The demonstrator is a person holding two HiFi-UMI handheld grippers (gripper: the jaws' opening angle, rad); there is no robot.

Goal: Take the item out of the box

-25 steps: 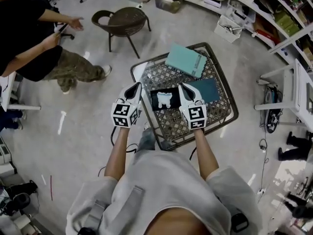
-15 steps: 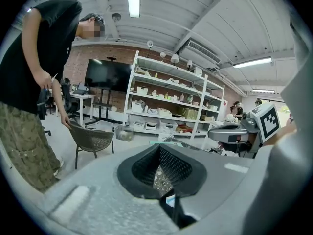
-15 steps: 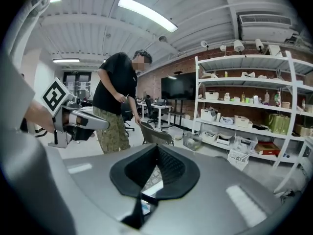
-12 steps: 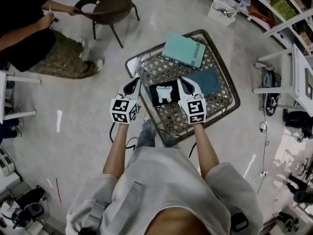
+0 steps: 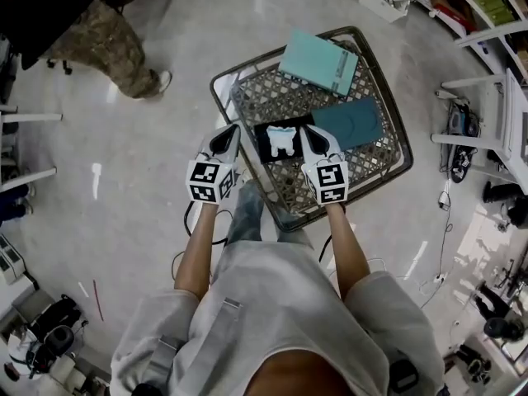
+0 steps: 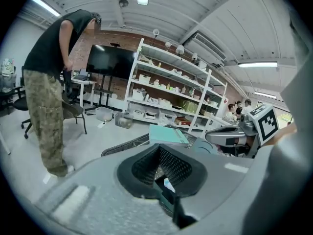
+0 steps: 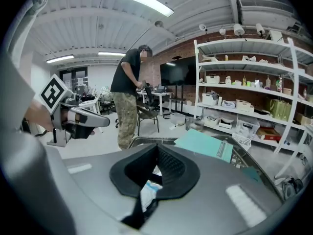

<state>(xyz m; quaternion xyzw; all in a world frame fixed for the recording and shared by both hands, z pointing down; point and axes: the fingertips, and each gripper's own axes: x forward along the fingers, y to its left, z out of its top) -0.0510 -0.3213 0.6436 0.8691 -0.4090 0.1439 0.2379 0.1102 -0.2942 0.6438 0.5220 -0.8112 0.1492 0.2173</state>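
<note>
A black insert (image 5: 262, 148) carrying a white tooth-shaped item (image 5: 282, 140) hangs just over the wicker table (image 5: 268, 101). My left gripper (image 5: 232, 132) is shut on its left edge and my right gripper (image 5: 307, 132) is shut on its right edge. In the left gripper view the closed jaws (image 6: 162, 171) leave a small gap that shows black insert and a bit of white. The right gripper view shows its jaws (image 7: 156, 173) the same way, with the white item (image 7: 148, 189) below. The open teal box (image 5: 351, 122) lies to the right, its teal lid (image 5: 319, 60) at the far edge.
A person in camouflage trousers (image 5: 115, 44) stands at the upper left, beyond the table. Shelving (image 5: 487, 15) and a white table (image 5: 503, 126) line the right side. Cables (image 5: 441, 246) trail on the floor. The table has a raised rim (image 5: 388, 180).
Both grippers have come down together toward the table top with the black insert between them. The person at the upper left has shifted toward the top edge, and the chair has left the view.
</note>
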